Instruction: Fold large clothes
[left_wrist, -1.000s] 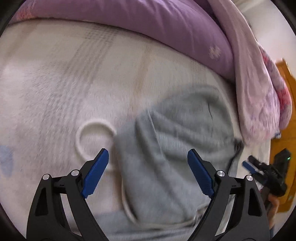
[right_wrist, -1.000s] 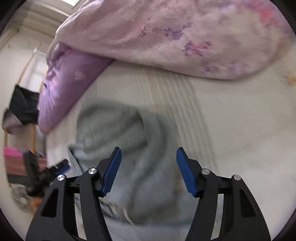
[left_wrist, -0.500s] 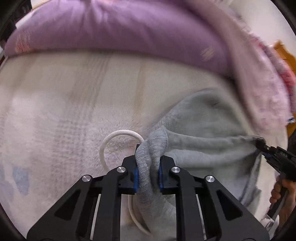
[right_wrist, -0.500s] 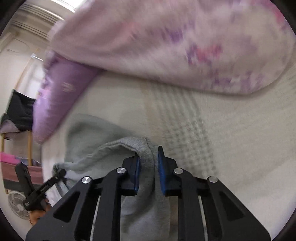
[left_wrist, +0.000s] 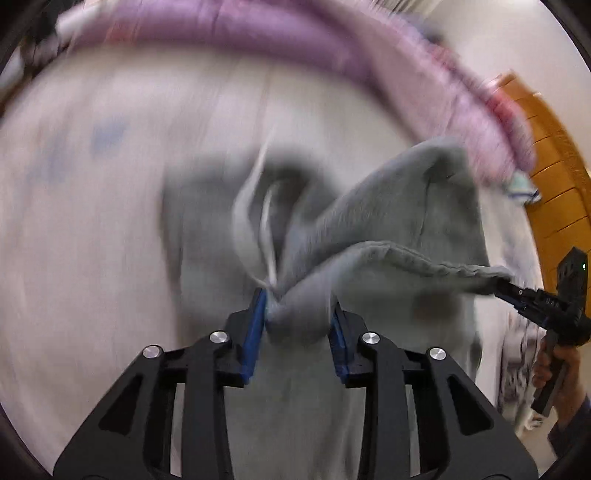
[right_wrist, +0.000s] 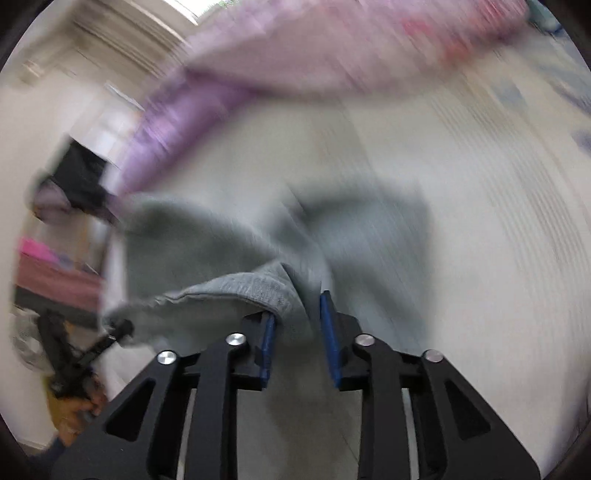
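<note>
A grey sweatshirt hangs stretched between my two grippers above the pale bed sheet. My left gripper has a thick bunch of its hem between the blue pads, touching both; the jaws are opening. A white drawstring trails up from that bunch. My right gripper grips the other end of the hem the same way, its jaws opening too. Each gripper shows in the other's view: the right gripper at the right edge, the left gripper low on the left. Both views are motion-blurred.
A purple pillow and a pink floral quilt lie along the far side of the bed. A wooden headboard stands at the right. A person's hand holds the right gripper's handle. Dark furniture stands beyond the bed.
Both grippers closed on the sweatshirt's hem, then lifted it and swept sideways across the bed. The jaws now stand wider on thicker bunches of cloth than half a second ago.
</note>
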